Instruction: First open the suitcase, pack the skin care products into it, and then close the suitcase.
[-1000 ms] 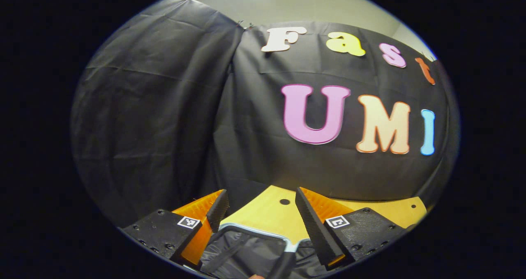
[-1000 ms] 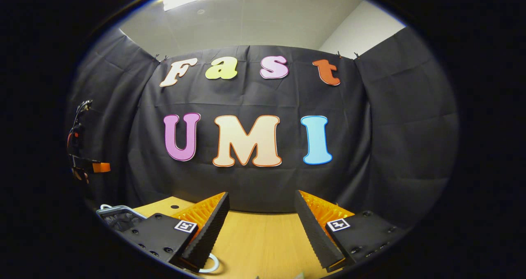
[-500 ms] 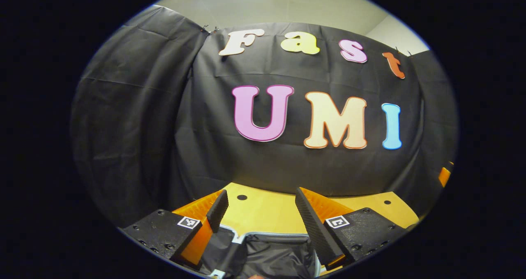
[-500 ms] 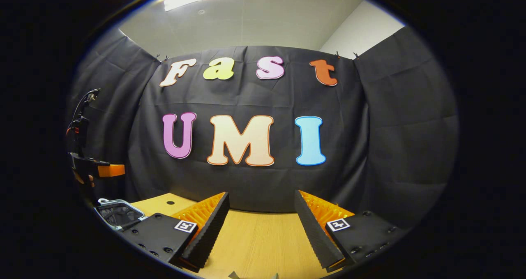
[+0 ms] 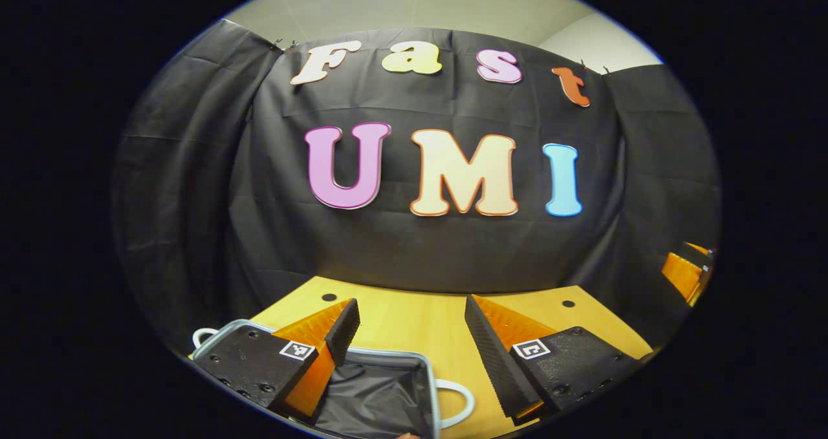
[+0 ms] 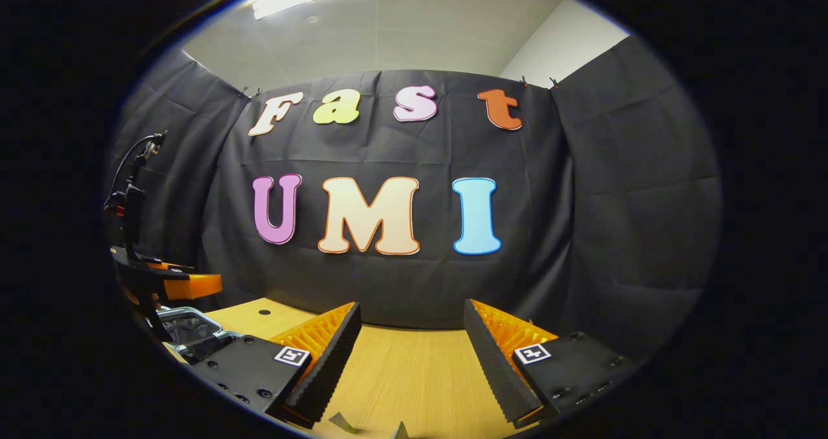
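Suitcase [image 5: 378, 394]: lay open at the near-left corner of the table [image 5: 414, 316], below my left claw; pale rim, dark fabric lining slack inside. In the right gripper view its rim [image 6: 184, 326] showed at the table's left edge.
Handle loop [image 5: 456, 401]: pale, at the case's right side, resting on the wood.
Handling, my estimate: shell stiff at the rim, lining soft and loose; the lid should swing lightly. I judged the rim or the loop the place to grip, never the lining.
Skin care products: I could not tell where they were.
Left claw [image 5: 409, 335]: my fingers stood wide apart, holding nothing, above the case's far rim.
Right claw [image 6: 411, 342]: fingers equally wide, empty, over bare wood near the table's middle.
Scraps [image 6: 372, 426]: small pale bits at the near edge; I couldn't identify them.
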`<state>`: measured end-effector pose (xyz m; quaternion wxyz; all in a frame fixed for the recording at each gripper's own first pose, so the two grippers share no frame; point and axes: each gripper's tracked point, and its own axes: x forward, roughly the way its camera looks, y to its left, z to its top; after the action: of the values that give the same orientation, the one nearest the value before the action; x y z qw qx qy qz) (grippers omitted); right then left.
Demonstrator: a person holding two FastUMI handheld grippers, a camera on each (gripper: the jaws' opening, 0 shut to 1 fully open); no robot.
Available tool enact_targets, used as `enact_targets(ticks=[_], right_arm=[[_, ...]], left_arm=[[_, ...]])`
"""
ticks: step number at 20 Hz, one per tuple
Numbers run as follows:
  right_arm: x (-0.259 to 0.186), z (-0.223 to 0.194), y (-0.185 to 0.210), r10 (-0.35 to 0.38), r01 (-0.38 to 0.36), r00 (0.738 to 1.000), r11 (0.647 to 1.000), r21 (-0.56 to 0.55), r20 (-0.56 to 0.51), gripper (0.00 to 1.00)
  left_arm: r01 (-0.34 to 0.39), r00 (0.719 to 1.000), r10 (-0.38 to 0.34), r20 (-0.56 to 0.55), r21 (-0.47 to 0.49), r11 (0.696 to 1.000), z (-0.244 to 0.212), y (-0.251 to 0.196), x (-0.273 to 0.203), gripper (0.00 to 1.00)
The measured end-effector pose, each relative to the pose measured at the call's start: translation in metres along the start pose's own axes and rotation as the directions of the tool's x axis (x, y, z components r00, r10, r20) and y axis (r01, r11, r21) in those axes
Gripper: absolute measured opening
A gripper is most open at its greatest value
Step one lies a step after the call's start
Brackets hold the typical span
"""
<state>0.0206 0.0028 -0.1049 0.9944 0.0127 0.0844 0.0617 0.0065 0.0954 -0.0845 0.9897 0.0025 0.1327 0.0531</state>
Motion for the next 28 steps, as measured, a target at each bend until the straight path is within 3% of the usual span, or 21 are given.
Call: enact_targets(ticks=[7, 13, 23, 28], right_arm=[[-0.015, -0.005, -0.025, 0.042, -0.042, 0.999, 0.999, -0.008, -0.002, 0.99], [-0.023, -0.011, -0.039, 0.062, -0.062, 0.998, 0.998, -0.006, -0.010, 0.99], [-0.029, -0.031, -0.069, 0.036, -0.038, 0.997, 0.999, -0.034, -0.064, 0.99], [-0.031, -0.039, -0.073, 0.037, -0.043, 0.996, 0.997, -0.066, -0.085, 0.99]], left_arm=[[0.092, 0.993, -0.091, -0.075, 0.016, 0.996, -0.042, -0.072, -0.017, 0.95], [0.181, 0.970, -0.175, -0.168, 0.019, 0.983, -0.092, -0.123, -0.032, 0.95], [0.296, 0.882, -0.283, -0.376, -0.023, 0.955, -0.195, -0.175, -0.042, 0.94], [0.302, 0.826, -0.309, -0.471, -0.093, 0.949, -0.246, -0.186, -0.039, 0.83]])
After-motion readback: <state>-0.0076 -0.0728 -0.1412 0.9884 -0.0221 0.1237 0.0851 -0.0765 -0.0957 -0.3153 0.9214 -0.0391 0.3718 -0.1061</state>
